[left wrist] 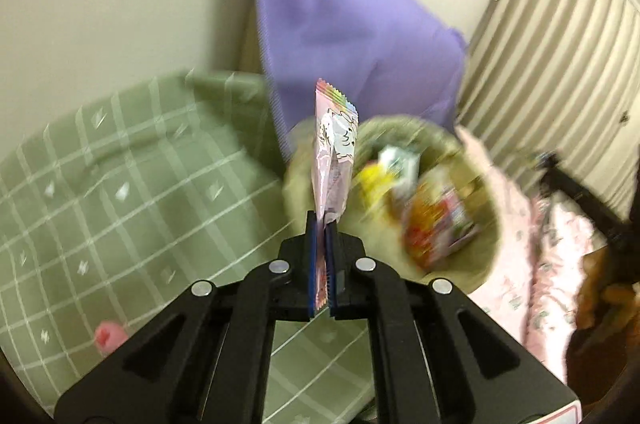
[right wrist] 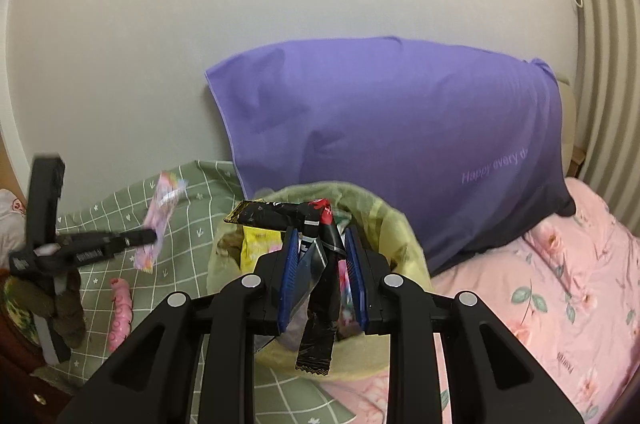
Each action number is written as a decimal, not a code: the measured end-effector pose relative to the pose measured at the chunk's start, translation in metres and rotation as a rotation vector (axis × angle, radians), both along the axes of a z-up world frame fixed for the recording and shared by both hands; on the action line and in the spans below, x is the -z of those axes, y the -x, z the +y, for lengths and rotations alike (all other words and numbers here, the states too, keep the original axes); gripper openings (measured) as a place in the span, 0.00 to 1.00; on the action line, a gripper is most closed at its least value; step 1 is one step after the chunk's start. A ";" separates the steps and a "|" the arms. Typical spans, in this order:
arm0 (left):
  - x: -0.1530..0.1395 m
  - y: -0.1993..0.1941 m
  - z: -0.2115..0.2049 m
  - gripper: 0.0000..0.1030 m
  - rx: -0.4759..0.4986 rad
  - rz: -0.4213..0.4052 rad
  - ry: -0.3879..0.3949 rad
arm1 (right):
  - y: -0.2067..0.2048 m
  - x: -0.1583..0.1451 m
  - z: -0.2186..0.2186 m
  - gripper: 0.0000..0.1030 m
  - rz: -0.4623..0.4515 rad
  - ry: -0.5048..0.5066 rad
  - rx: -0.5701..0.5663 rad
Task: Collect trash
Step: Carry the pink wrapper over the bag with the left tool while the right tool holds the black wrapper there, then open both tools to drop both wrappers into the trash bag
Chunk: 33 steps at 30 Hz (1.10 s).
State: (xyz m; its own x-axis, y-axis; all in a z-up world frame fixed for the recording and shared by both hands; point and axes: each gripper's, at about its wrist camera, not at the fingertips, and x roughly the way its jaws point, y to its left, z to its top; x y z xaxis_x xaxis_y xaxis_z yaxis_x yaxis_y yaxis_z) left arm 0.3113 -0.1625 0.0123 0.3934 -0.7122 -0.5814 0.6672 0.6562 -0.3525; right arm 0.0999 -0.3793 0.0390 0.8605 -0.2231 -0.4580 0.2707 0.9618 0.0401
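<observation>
At centre frame the left gripper [left wrist: 326, 224] pinches a pink wrapper [left wrist: 334, 147] upright, likely to carry it to the trash bag [left wrist: 486, 220] at centre right, while the right gripper [right wrist: 322, 244], jaws part-open, loosely cradles a black wrapper [right wrist: 316, 288] over the bag's mouth, seemingly for dropping.

The bag [right wrist: 384, 224] sits on the bed [right wrist: 192, 212], before the pillow [right wrist: 400, 127].

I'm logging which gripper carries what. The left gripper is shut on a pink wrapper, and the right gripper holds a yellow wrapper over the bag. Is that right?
Not quite. The right wrist view shows the right gripper holding a black wrapper, not a yellow one, over the bag. A yellow packet lies inside the bag. The left gripper is shut on the pink wrapper.
</observation>
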 end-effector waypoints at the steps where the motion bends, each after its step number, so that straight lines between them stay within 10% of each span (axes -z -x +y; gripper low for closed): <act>1: -0.010 -0.001 -0.007 0.04 0.028 0.003 0.023 | -0.001 -0.002 -0.002 0.23 -0.002 0.002 -0.003; 8: -0.020 -0.006 -0.069 0.04 0.202 0.041 0.015 | -0.026 0.001 -0.030 0.23 0.025 -0.028 -0.046; 20: 0.036 -0.029 -0.122 0.05 0.196 0.181 -0.076 | -0.080 0.044 -0.064 0.24 0.135 -0.051 -0.104; 33: 0.008 -0.006 -0.040 0.54 0.028 0.117 0.028 | -0.072 0.054 -0.040 0.44 0.137 -0.019 -0.069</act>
